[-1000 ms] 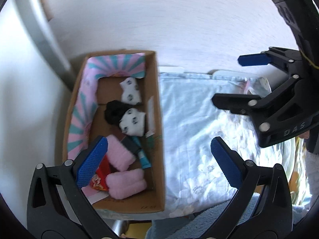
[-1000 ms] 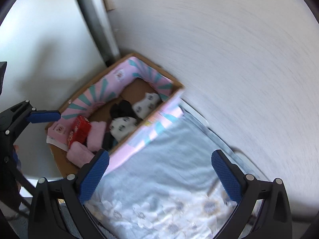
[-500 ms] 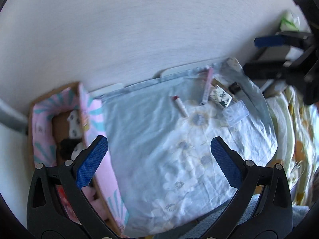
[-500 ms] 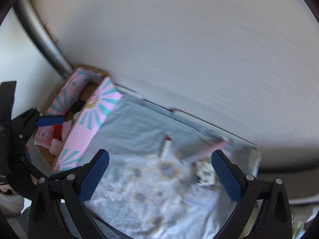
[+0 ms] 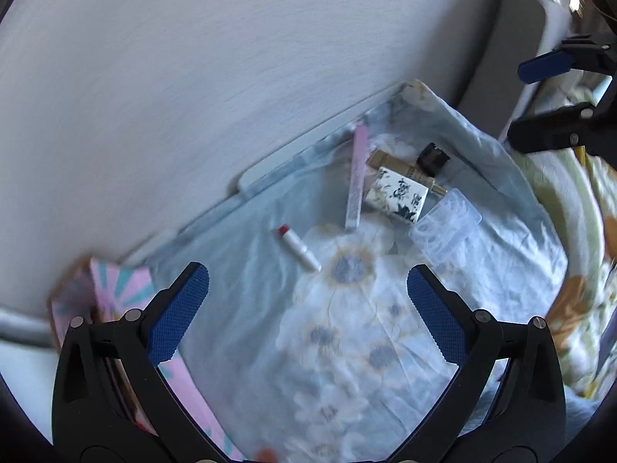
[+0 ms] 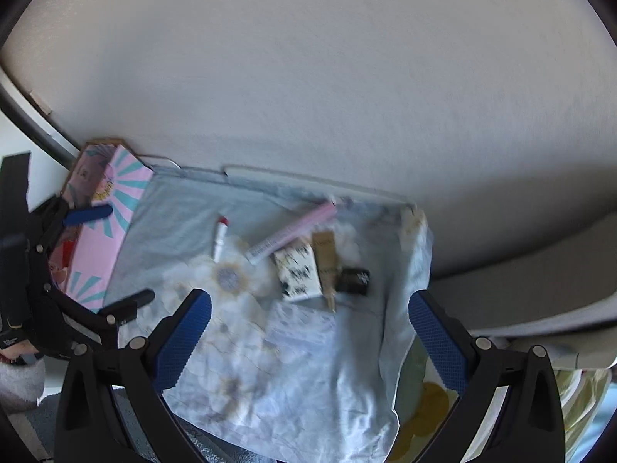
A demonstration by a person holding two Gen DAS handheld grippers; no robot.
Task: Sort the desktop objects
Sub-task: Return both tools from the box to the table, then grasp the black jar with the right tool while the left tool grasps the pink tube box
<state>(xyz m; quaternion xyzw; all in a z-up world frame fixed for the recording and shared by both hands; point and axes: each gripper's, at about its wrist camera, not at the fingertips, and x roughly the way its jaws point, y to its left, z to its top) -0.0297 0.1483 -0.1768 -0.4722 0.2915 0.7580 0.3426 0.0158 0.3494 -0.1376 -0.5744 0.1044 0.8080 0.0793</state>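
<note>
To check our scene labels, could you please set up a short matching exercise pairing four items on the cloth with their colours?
Things:
1. lipstick
2. long slim tube
3. patterned box
4. small cap-like piece

Colours:
A. black
B. white case, red tip
C. pale pink
D. white with dark floral print

Pairs: 1-B, 2-C, 3-D, 4-A

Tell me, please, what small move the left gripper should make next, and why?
Probably ease the left gripper forward and down toward the lipstick. Its jaws are open and empty, and the lipstick lies alone on the blue cloth, nearest the box, apart from the cluttered group.
</note>
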